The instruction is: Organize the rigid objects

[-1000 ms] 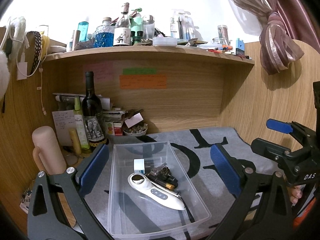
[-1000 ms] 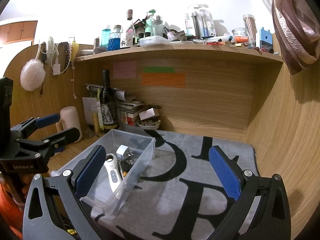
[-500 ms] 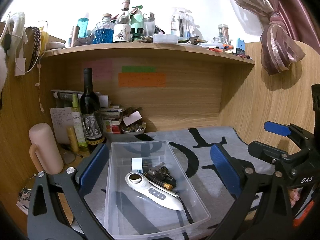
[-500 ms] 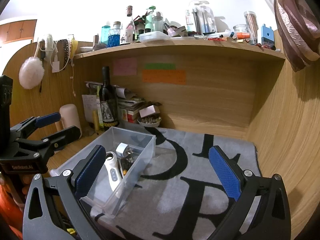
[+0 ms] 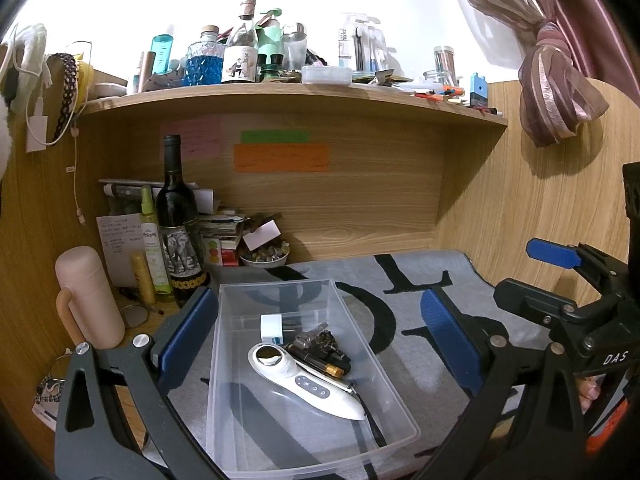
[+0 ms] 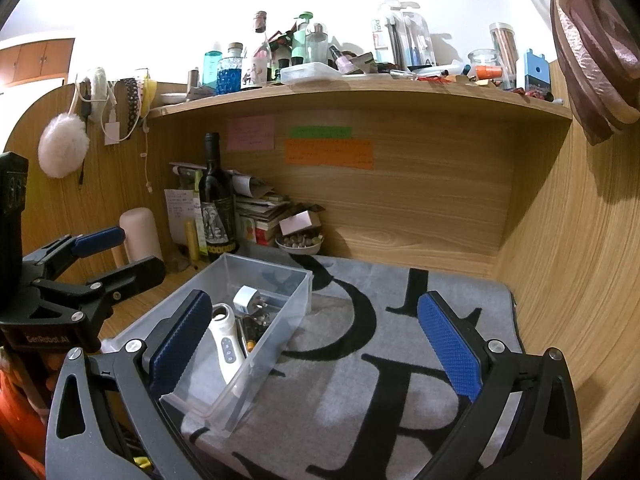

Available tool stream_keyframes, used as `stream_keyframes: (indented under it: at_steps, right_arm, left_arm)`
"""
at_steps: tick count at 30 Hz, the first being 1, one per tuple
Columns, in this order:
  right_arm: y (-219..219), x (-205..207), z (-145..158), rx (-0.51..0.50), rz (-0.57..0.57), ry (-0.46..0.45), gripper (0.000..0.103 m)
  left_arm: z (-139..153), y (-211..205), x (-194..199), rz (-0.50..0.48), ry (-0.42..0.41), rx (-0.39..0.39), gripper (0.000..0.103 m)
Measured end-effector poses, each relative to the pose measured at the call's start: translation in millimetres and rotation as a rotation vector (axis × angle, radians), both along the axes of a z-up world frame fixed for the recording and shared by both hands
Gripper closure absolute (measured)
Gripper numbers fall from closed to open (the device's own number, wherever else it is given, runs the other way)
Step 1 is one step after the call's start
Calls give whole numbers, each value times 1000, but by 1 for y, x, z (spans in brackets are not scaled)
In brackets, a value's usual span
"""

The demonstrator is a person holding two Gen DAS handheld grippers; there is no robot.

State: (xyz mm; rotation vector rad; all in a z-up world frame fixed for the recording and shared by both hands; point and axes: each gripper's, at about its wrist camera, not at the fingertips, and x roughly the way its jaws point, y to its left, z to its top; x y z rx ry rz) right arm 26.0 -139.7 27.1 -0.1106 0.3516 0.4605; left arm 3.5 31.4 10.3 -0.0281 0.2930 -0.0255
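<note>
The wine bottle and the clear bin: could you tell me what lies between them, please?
Nothing: in the right wrist view, only bare mat separates the wine bottle from the bin.

The wooden bench (image 5: 132,396) carries a grey mat (image 6: 360,360); on the mat stands a clear bin (image 5: 384,364), with a wine bottle (image 5: 176,224) beside it

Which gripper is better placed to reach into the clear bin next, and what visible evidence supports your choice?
Left. The left gripper is open, with the clear bin and white handheld device between its fingers. The right gripper, also open, faces mostly bare grey mat, with the bin off to its left.
</note>
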Motion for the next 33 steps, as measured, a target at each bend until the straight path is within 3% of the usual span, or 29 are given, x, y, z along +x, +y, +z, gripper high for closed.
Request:
stream_keyframes:
  at_steps: [33]
  right_arm:
    - [-1,0,4,-3,7,-9,0]
  left_arm:
    - [0,1,1,-23,13,-14,0]
